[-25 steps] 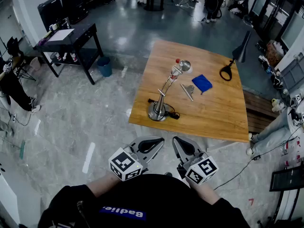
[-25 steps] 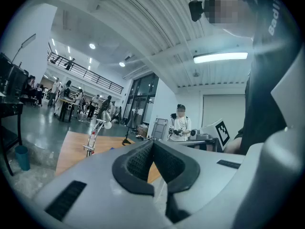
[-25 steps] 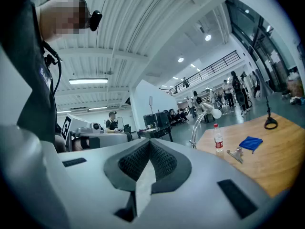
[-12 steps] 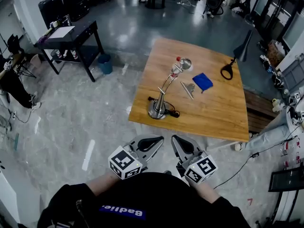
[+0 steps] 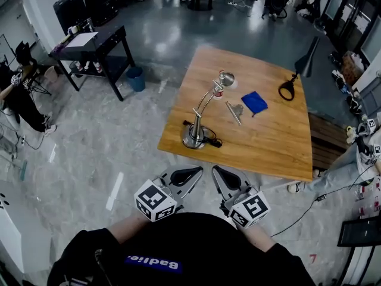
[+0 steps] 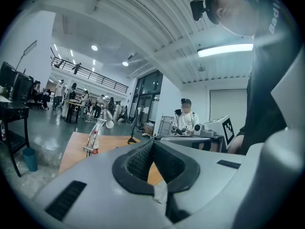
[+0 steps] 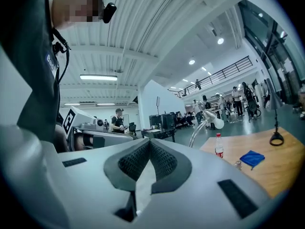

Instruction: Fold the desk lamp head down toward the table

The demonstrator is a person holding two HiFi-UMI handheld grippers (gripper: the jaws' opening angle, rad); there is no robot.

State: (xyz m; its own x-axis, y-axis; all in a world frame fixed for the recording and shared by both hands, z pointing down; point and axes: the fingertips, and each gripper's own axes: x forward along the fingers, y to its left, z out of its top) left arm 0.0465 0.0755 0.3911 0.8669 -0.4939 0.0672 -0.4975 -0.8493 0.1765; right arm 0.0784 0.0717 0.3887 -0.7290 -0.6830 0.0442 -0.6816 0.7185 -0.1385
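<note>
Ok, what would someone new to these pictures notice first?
A wooden table on the grey floor, with a silver desk lamp standing near its left edge and a blue cloth to the lamp's right. At the bottom of the head view, the left gripper and right gripper are held side by side, fingers closed and empty.

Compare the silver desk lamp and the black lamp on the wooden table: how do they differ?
The silver desk lamp has a solid round base and a small round head; the black lamp has an open ring base and a cone-shaped head. On the wooden table, the silver desk lamp stands by the near left corner, the black lamp at the far right edge. Both stand upright, untouched.
</note>
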